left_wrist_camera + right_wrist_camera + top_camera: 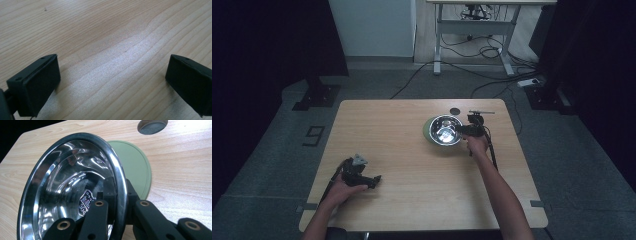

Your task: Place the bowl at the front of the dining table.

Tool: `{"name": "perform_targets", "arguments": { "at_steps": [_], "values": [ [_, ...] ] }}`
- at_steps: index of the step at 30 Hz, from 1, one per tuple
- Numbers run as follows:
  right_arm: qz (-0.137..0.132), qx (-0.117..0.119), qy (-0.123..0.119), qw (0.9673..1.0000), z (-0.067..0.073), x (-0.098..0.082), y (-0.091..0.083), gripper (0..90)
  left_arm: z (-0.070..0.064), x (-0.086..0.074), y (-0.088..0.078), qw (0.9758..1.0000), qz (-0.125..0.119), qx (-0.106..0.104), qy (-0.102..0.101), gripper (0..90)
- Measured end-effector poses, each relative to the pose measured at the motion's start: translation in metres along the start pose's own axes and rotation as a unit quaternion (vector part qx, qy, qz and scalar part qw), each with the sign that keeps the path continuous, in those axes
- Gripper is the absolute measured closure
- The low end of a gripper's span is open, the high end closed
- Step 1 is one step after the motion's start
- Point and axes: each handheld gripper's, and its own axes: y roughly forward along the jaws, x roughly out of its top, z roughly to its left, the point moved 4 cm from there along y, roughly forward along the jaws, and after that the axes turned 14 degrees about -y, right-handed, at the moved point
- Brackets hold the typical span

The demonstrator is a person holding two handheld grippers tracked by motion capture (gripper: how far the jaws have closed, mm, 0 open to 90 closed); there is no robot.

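My right gripper was clamped on the rim of the steel bowl; in the right gripper view one jaw sat inside the bowl and the other outside, with the rolled rim pinched between them; the bowl looked tipped in that view, its polished inside facing the camera and a stamped mark low in the basin. Behind the bowl lay a flat pale green disc, partly covered by it; I could not tell whether the bowl touched the disc. From the high view the steel bowl sat toward the far right part of the wooden table, the green disc peeking out at its left edge, and my right gripper met the bowl's right rim with the hand just behind it. A small dark round inset showed in the tabletop just beyond the bowl; a thin grey tool-like thing lay near it, too small for me to name.

My left gripper rested low over the near left of the table, well apart from the bowl; in the left gripper view its two black pads stood wide apart, released, with bare wood grain between them and nothing gripped.
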Motion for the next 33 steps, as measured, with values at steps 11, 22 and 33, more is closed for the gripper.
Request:
{"name": "perform_targets", "arguments": {
  "at_steps": [11, 22, 33],
  "values": [
    [0.006, 0.001, 0.003, 1.0000, -0.004, 0.002, 0.003, 85.3, 0.000, 0.000, 0.000, 1.0000, 0.000, 0.000, 0.000, 0.0],
    [0.000, 0.003, 0.004, 1.0000, 0.000, 0.008, 0.011, 85.3, 0.000, 0.000, 0.000, 1.0000, 0.000, 0.000, 0.000, 0.0],
    [0.004, -0.001, 0.017, 0.9999, -0.007, 0.006, 0.024, 85.3, 0.000, 0.000, 0.000, 1.0000, 0.000, 0.000, 0.000, 0.0]
  ]
}}
